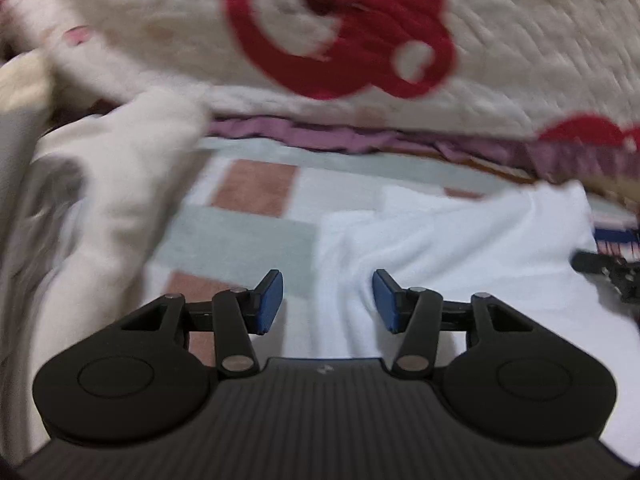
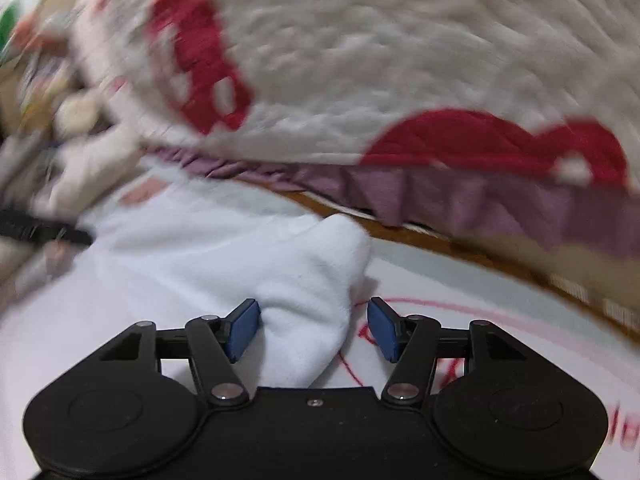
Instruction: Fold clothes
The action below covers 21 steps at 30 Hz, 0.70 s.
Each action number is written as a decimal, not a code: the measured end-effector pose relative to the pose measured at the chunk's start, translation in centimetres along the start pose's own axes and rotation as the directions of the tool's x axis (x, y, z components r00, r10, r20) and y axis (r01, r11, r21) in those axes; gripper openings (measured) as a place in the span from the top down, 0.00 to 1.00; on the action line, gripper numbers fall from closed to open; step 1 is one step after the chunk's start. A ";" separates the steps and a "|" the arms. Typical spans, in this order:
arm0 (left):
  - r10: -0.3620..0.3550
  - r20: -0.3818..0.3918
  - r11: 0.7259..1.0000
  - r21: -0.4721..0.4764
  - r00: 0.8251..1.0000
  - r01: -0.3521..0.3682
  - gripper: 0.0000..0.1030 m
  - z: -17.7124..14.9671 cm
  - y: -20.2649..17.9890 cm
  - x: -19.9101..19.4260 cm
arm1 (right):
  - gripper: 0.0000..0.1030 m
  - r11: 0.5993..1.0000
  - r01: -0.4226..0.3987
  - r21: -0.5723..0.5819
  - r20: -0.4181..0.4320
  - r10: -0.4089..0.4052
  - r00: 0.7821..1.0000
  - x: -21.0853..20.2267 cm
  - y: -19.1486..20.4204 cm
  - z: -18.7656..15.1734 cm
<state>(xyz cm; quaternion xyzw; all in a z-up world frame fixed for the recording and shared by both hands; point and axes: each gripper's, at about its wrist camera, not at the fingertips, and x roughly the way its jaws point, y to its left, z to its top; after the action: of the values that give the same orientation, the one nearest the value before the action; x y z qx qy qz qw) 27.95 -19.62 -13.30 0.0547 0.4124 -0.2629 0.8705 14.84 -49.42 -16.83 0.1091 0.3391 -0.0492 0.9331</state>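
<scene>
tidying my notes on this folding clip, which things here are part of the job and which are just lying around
Part of the job:
white garment
left tongs, open
right tongs, open around a fold of the garment

Just lying about:
quilt with red shapes
purple frill
checked blanket
cream cloth

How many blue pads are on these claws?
4: each claw carries two. The left claw has a pad on either side, open above the white cloth; the right claw likewise, straddling a fold.
</scene>
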 end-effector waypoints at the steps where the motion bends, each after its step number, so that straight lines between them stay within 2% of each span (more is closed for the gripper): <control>1: -0.037 0.001 0.998 -0.044 0.999 0.037 0.56 -0.3 0.7 -0.9 | 0.39 0.997 0.007 0.081 -0.002 -0.006 1.000 -0.4 -0.6 -0.1; 4: -0.147 0.013 0.974 -0.173 0.989 0.147 0.52 -1.2 2.8 -3.5 | 0.39 0.966 0.005 0.259 -0.025 0.001 1.000 -1.6 -1.9 -0.6; 6: -0.226 0.012 0.939 -0.264 0.974 0.221 0.50 -2.3 3.9 -4.7 | 0.39 0.941 -0.065 0.333 -0.048 0.086 0.995 -2.1 -2.3 -1.2; 9: -0.232 -0.088 0.922 -0.338 0.969 0.190 0.49 -4.8 4.5 -3.8 | 0.39 0.872 -0.166 0.460 -0.080 0.227 0.971 -2.4 -2.4 -2.6; 10: -0.213 -0.106 0.925 -0.343 0.971 0.165 0.49 -5.5 4.6 -3.6 | 0.39 0.846 -0.196 0.495 -0.087 0.273 0.958 -2.5 -2.1 -3.1; 11: -0.188 -0.120 0.929 -0.344 0.975 0.137 0.48 -6.3 4.7 -3.3 | 0.39 0.831 -0.210 0.515 -0.092 0.297 0.950 -2.6 -1.8 -3.6; 12: -0.192 -0.120 0.921 -0.364 0.974 0.137 0.46 -6.8 5.0 -3.3 | 0.38 0.822 -0.215 0.527 -0.098 0.310 0.946 -2.7 -1.4 -4.0; 15: -0.232 -0.110 0.895 -0.413 0.967 0.167 0.46 -7.9 5.9 -3.4 | 0.38 0.805 -0.227 0.549 -0.109 0.338 0.935 -3.5 -0.8 -4.9; 17: -0.248 -0.116 0.899 -0.398 0.962 0.184 0.46 -8.1 6.1 -3.4 | 0.38 0.790 -0.234 0.567 -0.112 0.356 0.928 -4.0 -0.6 -5.5; 20: -0.313 -0.122 0.872 -0.429 0.942 0.235 0.45 -8.8 6.6 -3.5 | 0.38 0.748 -0.247 0.616 -0.113 0.394 0.912 -4.5 -0.6 -6.6; 21: -0.356 -0.121 0.850 -0.453 0.926 0.268 0.44 -9.0 6.8 -3.5 | 0.37 0.735 -0.251 0.629 -0.110 0.404 0.908 -4.6 -0.6 -6.9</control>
<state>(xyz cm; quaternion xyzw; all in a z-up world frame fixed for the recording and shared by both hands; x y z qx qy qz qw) 23.34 -9.54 -17.44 -0.1798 0.5490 -0.2973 0.7602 6.91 -48.27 -19.16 0.4631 0.3908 0.0254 0.7951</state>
